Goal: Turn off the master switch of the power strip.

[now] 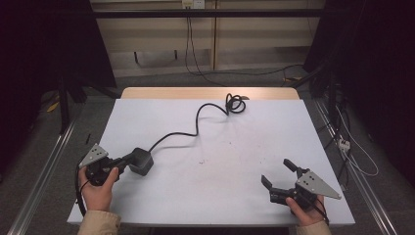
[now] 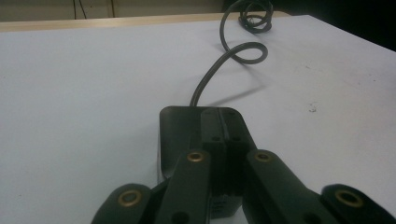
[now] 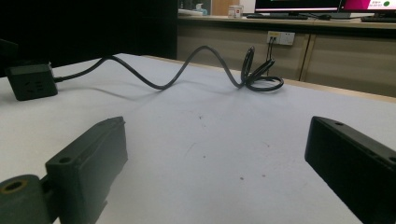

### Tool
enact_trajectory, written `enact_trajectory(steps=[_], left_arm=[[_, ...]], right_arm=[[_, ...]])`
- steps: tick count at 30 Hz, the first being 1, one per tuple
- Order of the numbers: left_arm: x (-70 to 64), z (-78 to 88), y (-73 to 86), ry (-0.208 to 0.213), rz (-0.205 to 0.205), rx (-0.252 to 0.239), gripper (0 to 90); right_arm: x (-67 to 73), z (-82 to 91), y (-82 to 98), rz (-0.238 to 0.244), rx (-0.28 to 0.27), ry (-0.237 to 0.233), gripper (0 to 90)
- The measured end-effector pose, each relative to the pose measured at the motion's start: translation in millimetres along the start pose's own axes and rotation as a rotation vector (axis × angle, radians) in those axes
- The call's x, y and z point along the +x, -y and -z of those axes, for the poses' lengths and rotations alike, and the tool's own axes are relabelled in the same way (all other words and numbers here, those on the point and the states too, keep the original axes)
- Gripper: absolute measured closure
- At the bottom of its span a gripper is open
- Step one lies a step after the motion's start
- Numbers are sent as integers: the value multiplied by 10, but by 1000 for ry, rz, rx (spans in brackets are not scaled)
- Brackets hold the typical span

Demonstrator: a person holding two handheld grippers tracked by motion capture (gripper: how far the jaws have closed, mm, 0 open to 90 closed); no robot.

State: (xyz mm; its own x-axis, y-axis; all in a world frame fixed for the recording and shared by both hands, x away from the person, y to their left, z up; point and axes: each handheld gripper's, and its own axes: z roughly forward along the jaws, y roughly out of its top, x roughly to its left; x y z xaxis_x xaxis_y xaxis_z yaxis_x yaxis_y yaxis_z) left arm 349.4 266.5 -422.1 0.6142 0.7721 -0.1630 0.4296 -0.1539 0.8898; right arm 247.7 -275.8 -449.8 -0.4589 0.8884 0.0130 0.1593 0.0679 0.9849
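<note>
place: lab or office | cues: wall sockets; monitors on counter; floor cables; dark curtains

A white-topped table stands on grey floor before beige cabinets, dark curtains flanking.

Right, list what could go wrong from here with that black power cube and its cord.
1. The left gripper has its jaws closed together, resting on top of the black cube-shaped power socket rather than around it; a lift would probably leave it behind or slip.
2. The long black cord ends in loose coils near the white table's far edge; pulling the cube could drag or tangle them.
3. The right gripper sits open and far off, unable to steady anything.
</note>
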Motion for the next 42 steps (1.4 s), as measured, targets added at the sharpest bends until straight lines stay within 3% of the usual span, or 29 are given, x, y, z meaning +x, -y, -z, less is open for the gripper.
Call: enact_trajectory(steps=[42], left_arm=[[-14, -73, 19, -26, -21, 33, 900]], right_arm=[[1, 3, -2, 1, -1, 1, 52]])
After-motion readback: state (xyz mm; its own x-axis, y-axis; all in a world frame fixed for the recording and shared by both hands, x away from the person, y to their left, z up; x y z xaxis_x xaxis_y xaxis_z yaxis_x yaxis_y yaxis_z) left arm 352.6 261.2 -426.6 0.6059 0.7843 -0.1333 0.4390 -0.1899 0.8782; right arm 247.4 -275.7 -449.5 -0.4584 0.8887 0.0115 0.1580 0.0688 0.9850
